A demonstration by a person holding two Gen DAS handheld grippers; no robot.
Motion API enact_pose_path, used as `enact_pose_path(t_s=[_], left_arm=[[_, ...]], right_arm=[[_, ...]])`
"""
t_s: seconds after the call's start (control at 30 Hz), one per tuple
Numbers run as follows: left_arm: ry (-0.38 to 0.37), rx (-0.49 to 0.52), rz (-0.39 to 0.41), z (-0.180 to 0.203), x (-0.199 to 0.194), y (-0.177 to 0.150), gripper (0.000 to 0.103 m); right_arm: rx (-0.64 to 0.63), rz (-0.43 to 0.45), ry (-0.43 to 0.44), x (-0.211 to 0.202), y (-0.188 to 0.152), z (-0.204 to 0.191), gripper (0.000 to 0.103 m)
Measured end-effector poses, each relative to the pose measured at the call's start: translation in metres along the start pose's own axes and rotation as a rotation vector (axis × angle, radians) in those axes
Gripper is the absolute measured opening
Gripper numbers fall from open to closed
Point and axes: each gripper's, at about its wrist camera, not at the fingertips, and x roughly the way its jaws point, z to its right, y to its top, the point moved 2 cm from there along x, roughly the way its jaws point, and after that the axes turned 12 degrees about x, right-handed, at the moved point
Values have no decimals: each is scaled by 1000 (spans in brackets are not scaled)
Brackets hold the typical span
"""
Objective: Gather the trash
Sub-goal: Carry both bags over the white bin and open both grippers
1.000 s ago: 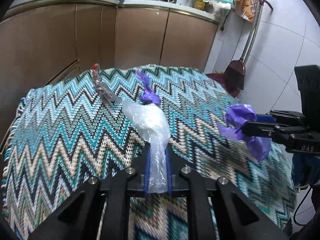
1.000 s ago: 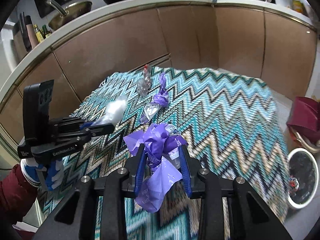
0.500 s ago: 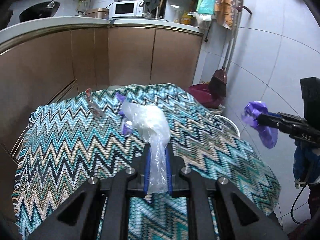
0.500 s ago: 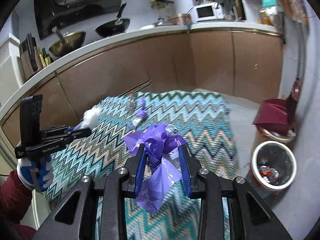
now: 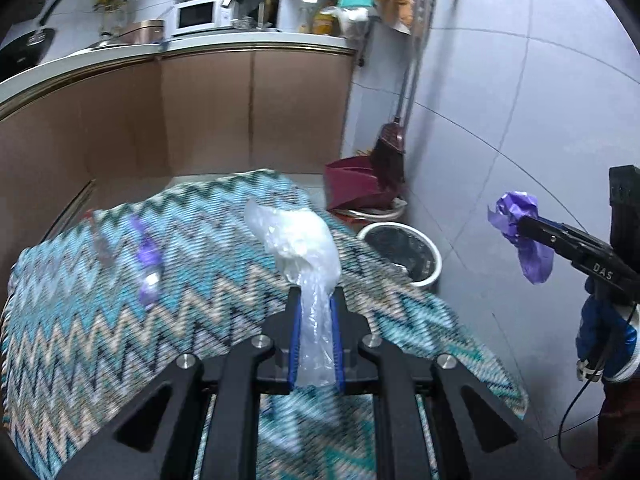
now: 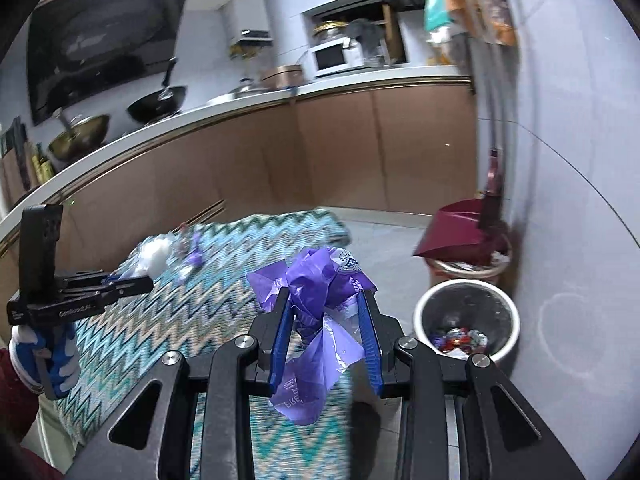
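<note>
The left gripper (image 5: 314, 300) is closed on a clear plastic bag (image 5: 298, 240); the right gripper (image 6: 324, 304) clamps a crumpled purple wrapper (image 6: 316, 280). The white trash bin (image 6: 466, 288) stands on the floor at 3 o'clock from the zigzag tablecloth (image 6: 224, 280)

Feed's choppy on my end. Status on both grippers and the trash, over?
Left gripper shut on clear plastic bag. Right gripper shut on purple wrapper. White bin on floor beyond table edge, open, path clear. Purple scrap remains on tablecloth.
</note>
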Motion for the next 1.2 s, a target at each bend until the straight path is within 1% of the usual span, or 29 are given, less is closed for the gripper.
enact_pose_path(t_s=[0.13,0.3,0.43,0.53,0.63,0.77,0.83,0.97,1.03,1.07,1.13,1.2], left_arm=[[-49,41,-17,21,31,23,12],[-116,96,-41,50,84,62,12],[-166,138,-62,79,139,92,12],[-187,160,-84,93,176,106,13],[-212,159,-120,104,221,119,13],[-213,167,-171,115,276,133,14],[-225,153,-188,120,300,139,14],[-257,132,-223,129,341,150,14],[-268,114,-236,132,352,151,20],[-274,107,-238,133,358,152,23],[-284,103,-233,134,365,155,40],[-285,101,-225,134,366,157,44]], right_arm=[[50,13,-40,8,6,31,32],[110,19,-100,30,17,72,32],[128,14,-148,56,28,99,32],[130,5,-181,77,35,118,32],[140,-3,-207,99,43,138,32],[165,-25,-240,136,50,167,33],[181,-42,-254,158,50,184,34],[202,-75,-293,189,48,210,41],[208,-89,-309,203,46,221,43],[207,-93,-323,208,47,226,45],[204,-100,-345,215,47,232,47],[202,-102,-356,220,48,237,49]])
